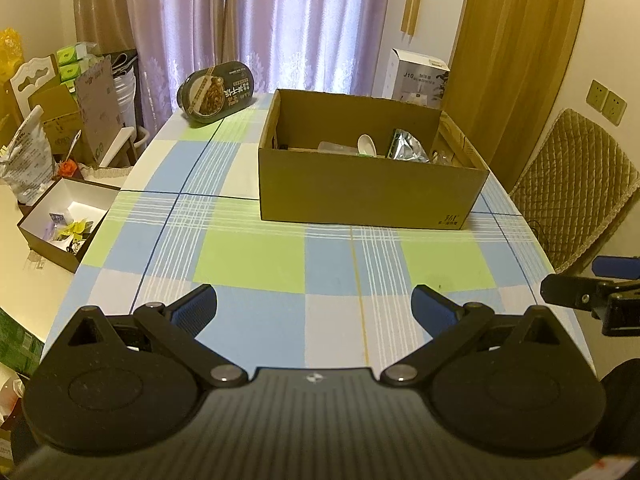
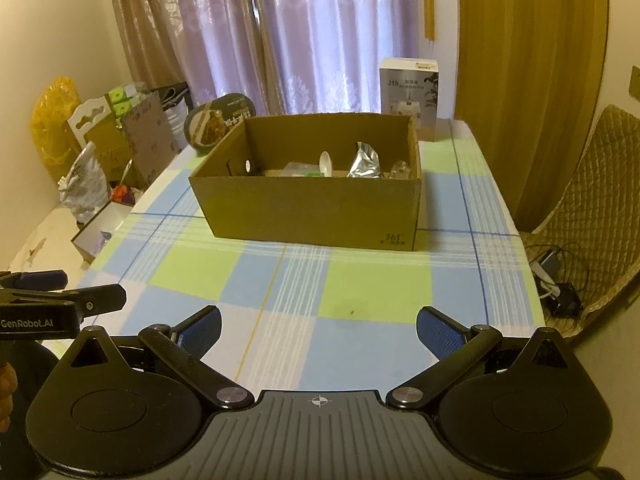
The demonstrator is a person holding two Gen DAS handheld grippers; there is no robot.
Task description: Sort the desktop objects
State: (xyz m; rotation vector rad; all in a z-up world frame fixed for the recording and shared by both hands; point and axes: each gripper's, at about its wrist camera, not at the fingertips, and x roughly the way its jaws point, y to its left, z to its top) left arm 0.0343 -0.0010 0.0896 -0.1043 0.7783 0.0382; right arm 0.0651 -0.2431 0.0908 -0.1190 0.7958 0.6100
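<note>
Left wrist view has the open cardboard box point(image 1: 372, 196) standing toward the far right of the checked tablecloth point(image 1: 248, 256), with a white spoon point(image 1: 367, 145), a silver foil pouch point(image 1: 408, 147) and some clear plastic inside. Behind it to the left, a dark instant-meal bowl point(image 1: 218, 94) leans tilted near the curtain; a white carton point(image 1: 420, 76) stands behind the box's far right corner. Both grippers hover over the near edge, well apart from the box: the left gripper point(image 1: 314, 306) spread wide and empty, the right gripper point(image 2: 319, 328) likewise agape, holding nothing.
</note>
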